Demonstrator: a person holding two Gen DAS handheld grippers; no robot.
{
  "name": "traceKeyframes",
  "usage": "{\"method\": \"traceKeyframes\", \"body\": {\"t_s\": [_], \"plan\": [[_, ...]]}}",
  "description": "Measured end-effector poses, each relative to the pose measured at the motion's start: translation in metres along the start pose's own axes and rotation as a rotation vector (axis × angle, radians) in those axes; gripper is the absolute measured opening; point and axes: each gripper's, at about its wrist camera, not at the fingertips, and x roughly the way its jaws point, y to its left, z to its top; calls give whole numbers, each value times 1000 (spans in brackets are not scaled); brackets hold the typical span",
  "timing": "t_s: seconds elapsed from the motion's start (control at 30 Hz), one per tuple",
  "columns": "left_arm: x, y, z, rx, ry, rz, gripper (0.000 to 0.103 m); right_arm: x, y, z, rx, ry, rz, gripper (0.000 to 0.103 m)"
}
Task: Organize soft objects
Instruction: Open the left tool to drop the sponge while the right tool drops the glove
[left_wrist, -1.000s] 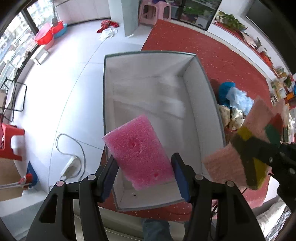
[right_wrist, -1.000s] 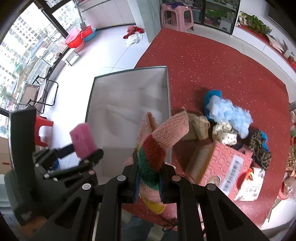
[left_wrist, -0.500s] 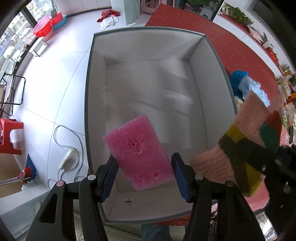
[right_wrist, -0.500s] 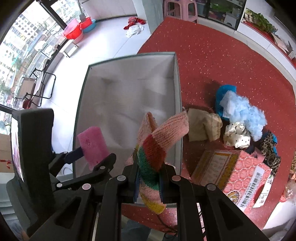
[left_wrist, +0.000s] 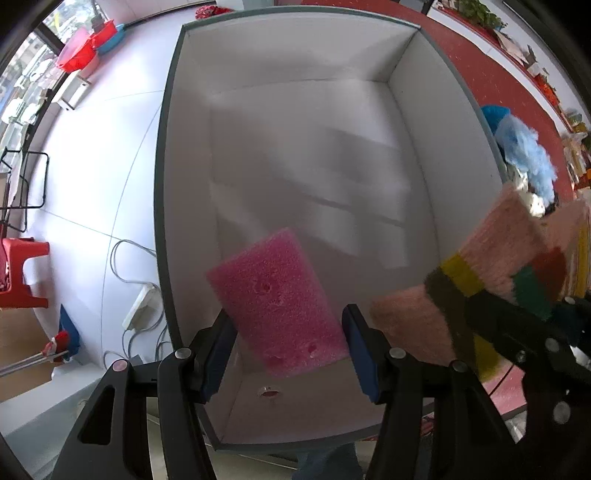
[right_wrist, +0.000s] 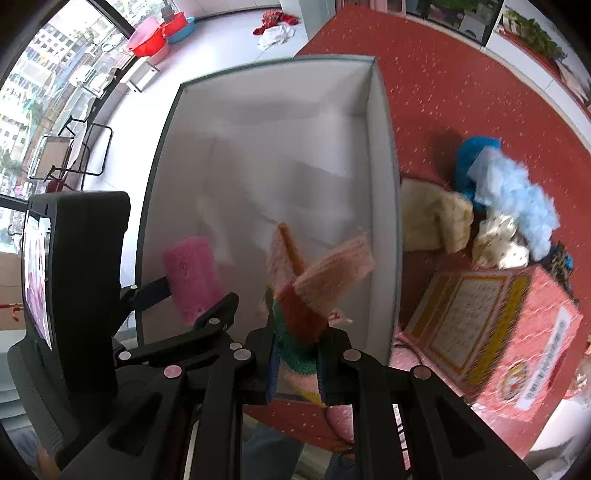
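Observation:
My left gripper (left_wrist: 288, 350) is shut on a pink foam sponge (left_wrist: 277, 299), held tilted just above the open white box (left_wrist: 177, 184). In the right wrist view the same sponge (right_wrist: 192, 277) shows at the left over the box (right_wrist: 388, 221). My right gripper (right_wrist: 297, 363) is shut on a striped knitted cloth (right_wrist: 314, 291), pink with red, green and yellow bands, which hangs over the box's near right corner. That cloth (left_wrist: 480, 280) also appears at the right of the left wrist view. The box interior holds nothing.
On the red carpet right of the box lie a cream cloth (right_wrist: 436, 218), a light blue fluffy item (right_wrist: 517, 199), a spotted cloth (right_wrist: 498, 243) and a red printed carton (right_wrist: 509, 332). A cable and power strip (left_wrist: 140, 302) lie on the white floor left of the box.
Both grippers have sunk toward the box with their loads; the box now fills much more of each view. Neither grip has changed.

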Motion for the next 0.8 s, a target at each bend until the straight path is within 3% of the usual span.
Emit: {"method": "traceKeyframes", "body": {"t_s": [0.57, 0.8], "plan": [[0, 8, -16, 34, 3, 68, 62, 16, 17, -13, -21, 69, 90, 17], [-8, -2, -14, 48, -10, 53, 63, 18, 22, -18, -37, 76, 98, 17]]}}
